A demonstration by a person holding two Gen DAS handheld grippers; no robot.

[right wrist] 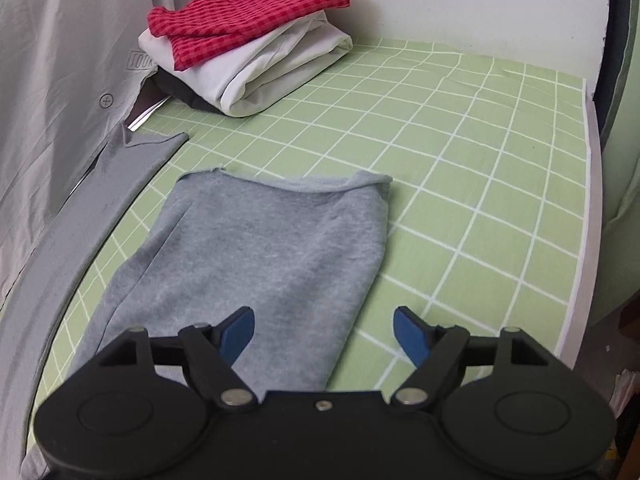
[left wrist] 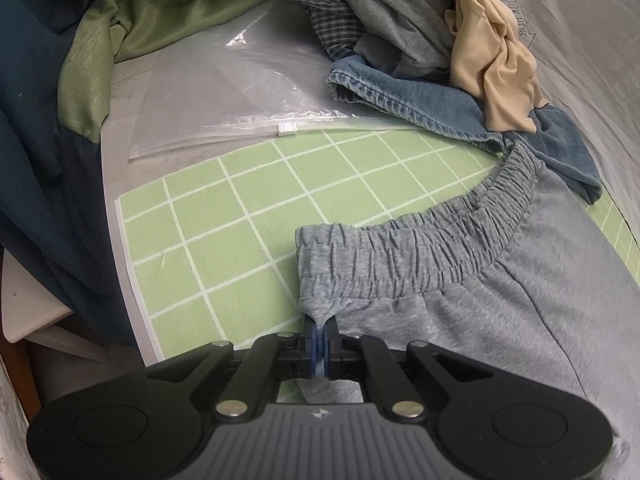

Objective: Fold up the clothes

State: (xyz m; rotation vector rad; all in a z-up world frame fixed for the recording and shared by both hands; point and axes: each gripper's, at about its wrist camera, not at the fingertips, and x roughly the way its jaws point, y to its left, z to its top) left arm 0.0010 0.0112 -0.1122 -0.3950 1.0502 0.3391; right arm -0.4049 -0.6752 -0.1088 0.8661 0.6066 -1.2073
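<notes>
Grey sweat shorts (left wrist: 500,304) lie flat on the green checked mat (left wrist: 240,208), elastic waistband (left wrist: 420,252) toward the far side. My left gripper (left wrist: 319,330) is shut on the near-left corner of the waistband, and a small tuft of grey cloth is pinched between the blue pads. In the right wrist view a leg of the same grey shorts (right wrist: 260,256) stretches away over the mat (right wrist: 460,168). My right gripper (right wrist: 324,330) hovers over the near end of that leg with its jaws wide apart and nothing pressed between its fingers.
A heap of unfolded clothes, denim (left wrist: 420,100), grey, plaid and beige (left wrist: 492,60), lies beyond the waistband. A clear zip bag (left wrist: 224,96) and green fabric (left wrist: 160,8) are at the far left. Folded red checked (right wrist: 248,16) and white (right wrist: 272,72) garments are stacked at the mat's far corner.
</notes>
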